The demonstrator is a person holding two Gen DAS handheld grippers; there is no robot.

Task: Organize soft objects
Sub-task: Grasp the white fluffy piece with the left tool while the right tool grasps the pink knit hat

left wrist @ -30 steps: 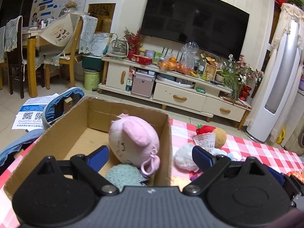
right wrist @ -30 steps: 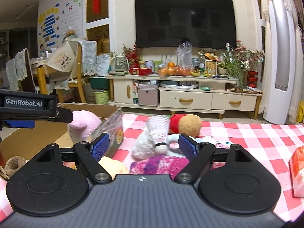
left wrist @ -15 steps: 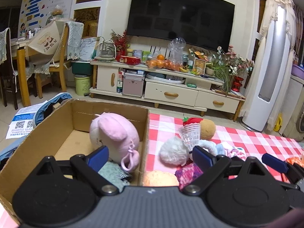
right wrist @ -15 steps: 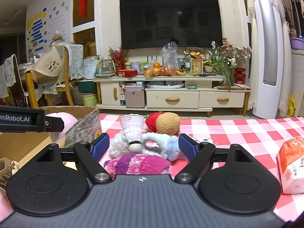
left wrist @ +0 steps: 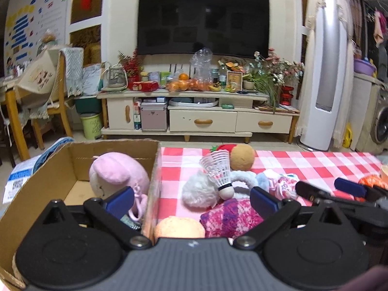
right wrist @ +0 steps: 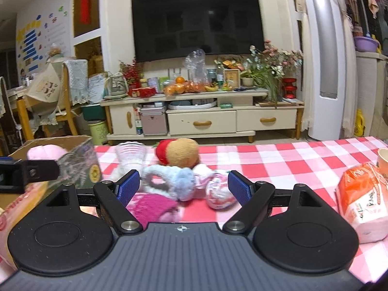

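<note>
Left gripper [left wrist: 191,200]: jaws opening wide, nothing pressed between them; it straddles the right wall of the cardboard box [left wrist: 48,177].
Right gripper [right wrist: 184,185]: jaws apart, empty, low over the checked tablecloth [right wrist: 278,160].
Pile of soft toys: straight ahead of both grippers, just right of the box wall.
Nearest target: the pink-purple knitted piece [left wrist: 230,214] lies just ahead between the left fingers, long side across them; the peach ball [left wrist: 179,226] sits closer still, against the box.
Nearer hand: likely the left.
Already boxed: pink plush [left wrist: 116,175].
In the way: a shuttlecock [left wrist: 219,169] rests on the white fluffy toy [left wrist: 197,191] behind the knit; a grab could catch it.
Off to the right: orange tissue pack [right wrist: 361,194], well clear.
</note>
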